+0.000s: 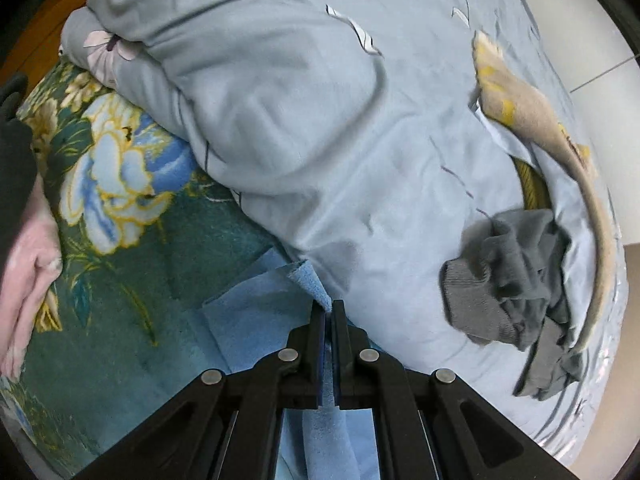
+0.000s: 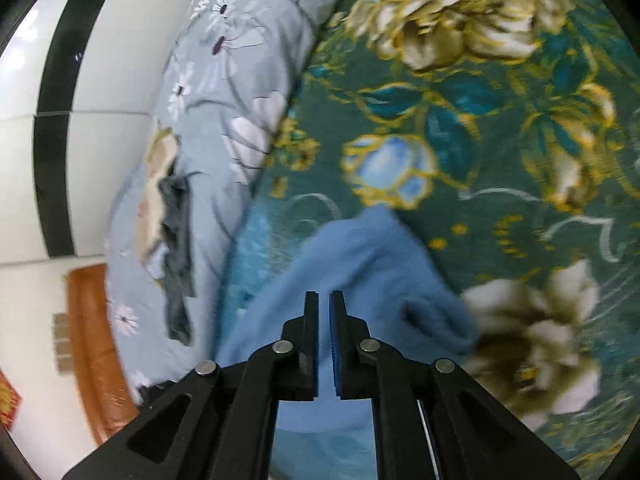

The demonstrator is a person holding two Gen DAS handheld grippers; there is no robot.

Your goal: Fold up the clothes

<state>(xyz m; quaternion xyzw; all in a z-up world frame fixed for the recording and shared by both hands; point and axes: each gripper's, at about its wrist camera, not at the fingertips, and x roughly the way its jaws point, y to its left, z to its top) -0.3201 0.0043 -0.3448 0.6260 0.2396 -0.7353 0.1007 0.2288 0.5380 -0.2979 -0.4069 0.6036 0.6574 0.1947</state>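
Observation:
A light blue fleece cloth lies on a green floral blanket. My left gripper is shut on an edge of the blue cloth, which runs up between its jaws and sticks out past the tips. In the right wrist view the same blue cloth lies crumpled on the blanket. My right gripper hovers over it with its jaws almost together; a thin gap shows and nothing is seen between them.
A grey-blue floral duvet is bunched behind the cloth. A grey crumpled garment and a beige and yellow cloth lie on it. A person's hand rests at the left. White wall and orange wood lie left.

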